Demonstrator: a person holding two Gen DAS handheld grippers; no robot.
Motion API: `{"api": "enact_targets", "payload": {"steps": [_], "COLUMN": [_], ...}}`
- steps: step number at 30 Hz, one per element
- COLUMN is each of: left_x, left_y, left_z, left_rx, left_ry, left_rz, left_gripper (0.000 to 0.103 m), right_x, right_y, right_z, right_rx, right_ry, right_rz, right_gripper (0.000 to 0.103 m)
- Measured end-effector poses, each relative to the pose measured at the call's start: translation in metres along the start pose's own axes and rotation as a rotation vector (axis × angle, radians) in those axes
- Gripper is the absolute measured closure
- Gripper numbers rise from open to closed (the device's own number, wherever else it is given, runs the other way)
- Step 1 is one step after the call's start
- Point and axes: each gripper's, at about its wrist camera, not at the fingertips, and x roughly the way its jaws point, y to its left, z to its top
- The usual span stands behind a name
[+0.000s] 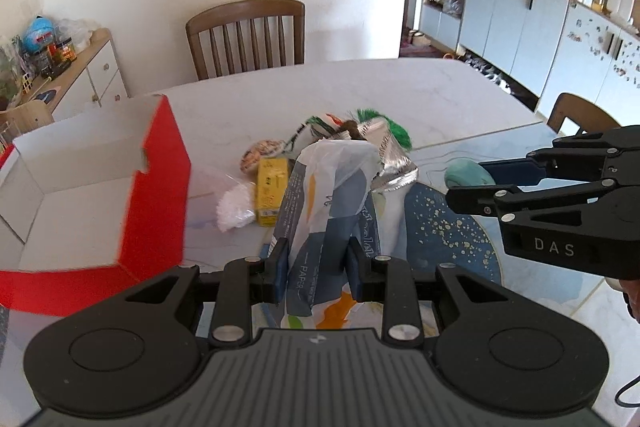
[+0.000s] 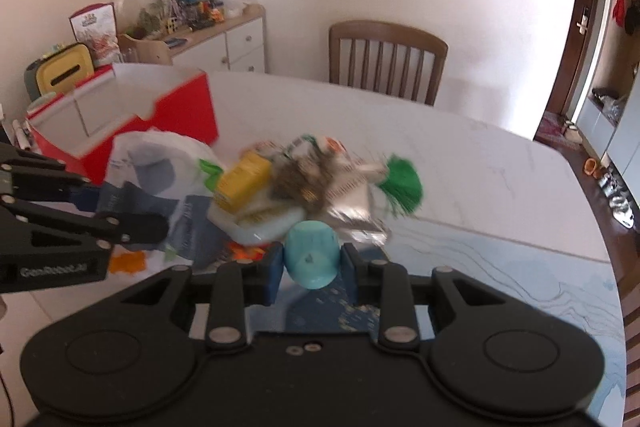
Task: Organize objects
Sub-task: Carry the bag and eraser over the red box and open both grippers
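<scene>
Left gripper point(image 1: 318, 267): level, pointing toward the far side of the scene; jaws drawn close together, blue pads point(image 1: 281, 269) pressed against both sides of a held item.
Right gripper point(image 2: 310, 261): level, pointing toward the far side; jaws partly closed, blue pads point(image 2: 274, 267) touching both sides of a held item.
Relative position: the right gripper enters the left wrist view from the right point(image 1: 472, 187); the left gripper enters the right wrist view from the left point(image 2: 132, 211). The two fingertips sit near each other, not touching.
</scene>
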Motion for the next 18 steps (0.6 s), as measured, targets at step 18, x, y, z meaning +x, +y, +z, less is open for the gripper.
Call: {"api": "enact_targets", "payload": {"steps": [18], "left_x": [-0.060], "left_y": [0.132], "left_z": [0.008], "left_rx": [-0.032], "left_ry": [-0.060], "left_rz": [0.041], "left_gripper": [0.075], "right_x": [0.002], "right_y": [0.120], "right_z": [0.077], "right_rx": [-0.068], "right_ry": [-0.084], "right_rz": [0.090], "right_gripper": [0.074]}}
